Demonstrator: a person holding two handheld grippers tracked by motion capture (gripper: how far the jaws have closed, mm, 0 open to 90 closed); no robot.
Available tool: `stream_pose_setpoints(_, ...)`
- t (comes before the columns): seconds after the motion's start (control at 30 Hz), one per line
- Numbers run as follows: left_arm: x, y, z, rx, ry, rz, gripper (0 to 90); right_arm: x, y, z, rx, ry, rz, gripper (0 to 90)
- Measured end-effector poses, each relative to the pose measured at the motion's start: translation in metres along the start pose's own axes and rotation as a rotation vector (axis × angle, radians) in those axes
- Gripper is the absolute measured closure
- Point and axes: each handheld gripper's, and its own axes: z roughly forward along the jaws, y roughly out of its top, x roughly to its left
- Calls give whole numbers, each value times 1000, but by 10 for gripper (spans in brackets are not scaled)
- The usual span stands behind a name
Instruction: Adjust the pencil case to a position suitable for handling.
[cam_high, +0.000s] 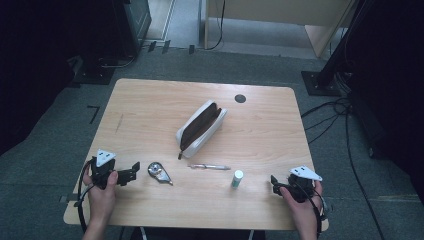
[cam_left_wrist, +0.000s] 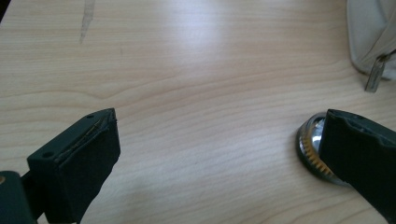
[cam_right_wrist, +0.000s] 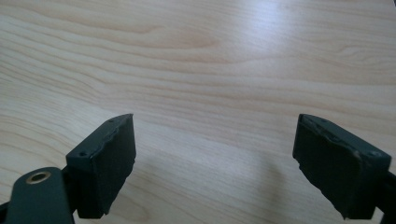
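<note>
Left tool: jaws standing wide apart, grasping nothing, low over the bench.
Metal tape dispenser: lying just beside the left tool.
Right tool: jaws spread, gripping nothing.

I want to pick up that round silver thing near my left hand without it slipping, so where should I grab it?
Probably grip the silver correction-tape dispenser across its round, ridged head, which looks stiffer than the thin tail pointing toward the pen. Come from its left with the left hand-held gripper: its jaws stand open, and in the left gripper view one jaw is already beside the head.
</note>
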Motion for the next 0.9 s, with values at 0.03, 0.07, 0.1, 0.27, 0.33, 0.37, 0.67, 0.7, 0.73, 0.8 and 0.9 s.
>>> stream_pose_setpoints(0.03,1,-2,0,7,8,4,0,2,2,-1,-5,6,1,131)
stream_pose_setpoints(0.07,3,-4,0,17,12,10,0,4,4,-2,-13,16,-3,131)
stream_pose_setpoints(0.1,4,-6,1,20,16,9,0,6,5,-3,-21,22,-5,132)
stream_pose_setpoints(0.27,10,-14,2,46,47,13,0,20,12,-6,-44,85,-39,139)
stream_pose_setpoints(0.33,12,-16,2,57,48,11,0,26,15,-6,-49,106,-60,144)
stream_pose_setpoints(0.37,12,-17,3,64,52,14,0,29,17,-6,-53,113,-70,148)
stream_pose_setpoints(0.67,8,-21,7,97,87,61,0,51,26,-13,-97,221,-114,207)
stream_pose_setpoints(0.7,7,-21,7,100,89,68,0,53,27,-14,-100,230,-123,216)
stream_pose_setpoints(0.73,7,-22,8,100,91,71,0,55,27,-15,-104,239,-133,224)
stream_pose_setpoints(0.8,5,-22,9,109,95,79,0,57,27,-17,-111,248,-145,246)
stream_pose_setpoints(0.9,5,-23,10,111,93,80,0,60,28,-19,-118,280,-147,269)
